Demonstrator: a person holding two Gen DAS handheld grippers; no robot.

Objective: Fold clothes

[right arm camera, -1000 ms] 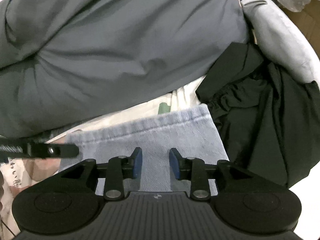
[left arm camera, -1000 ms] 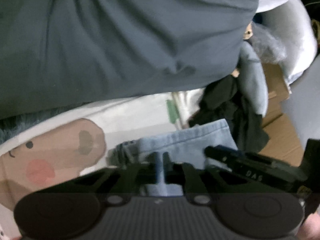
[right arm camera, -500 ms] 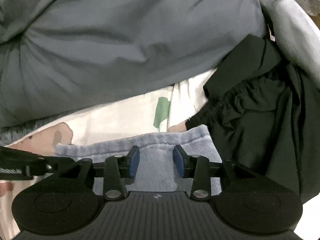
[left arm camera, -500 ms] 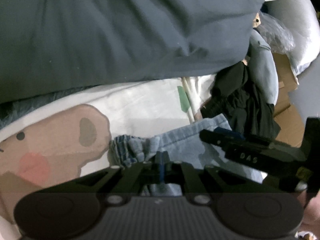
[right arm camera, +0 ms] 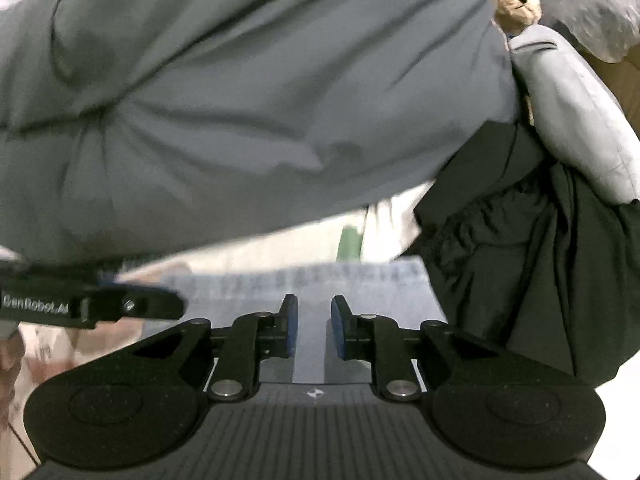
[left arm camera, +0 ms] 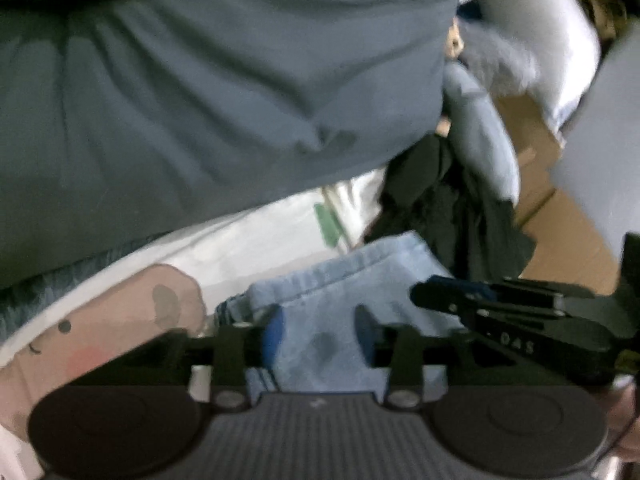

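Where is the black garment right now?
Right side of both views: the black garment lies bunched beside the jeans, below the gray duvet.

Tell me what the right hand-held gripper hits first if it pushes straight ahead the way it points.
Most likely the light blue denim garment: it lies between and just ahead of the open right hand-held gripper. Beyond its far edge come the white printed sheet and then the grey fabric mound, though the picture leaves depth unclear.

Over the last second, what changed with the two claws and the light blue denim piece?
The left claw was shut on a pinch of the denim piece; it has opened and let go. The right claw stayed open over the denim. The grey garment and black garment kept their places.
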